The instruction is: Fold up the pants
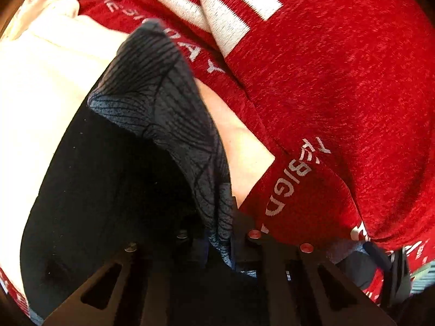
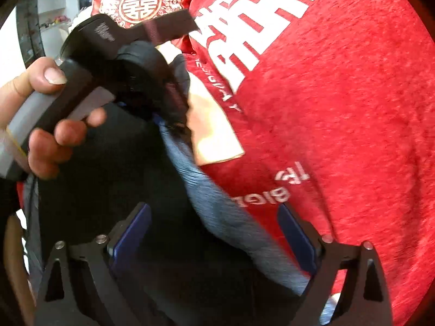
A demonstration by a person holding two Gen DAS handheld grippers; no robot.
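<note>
While my left jaws pinch the dark grey patterned pants (image 1: pixel 174 103), my right jaws gape over them; next, grab the hem.

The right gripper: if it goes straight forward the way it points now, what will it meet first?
Probably the dark pants. The right gripper is open, with the pants lying between and ahead of its fingers. The red blanket lies to the right; depth is unclear.

Left hand-held gripper (image 1: pixel 220 233) clamped, right (image 2: pixel 214 233) agape
</note>
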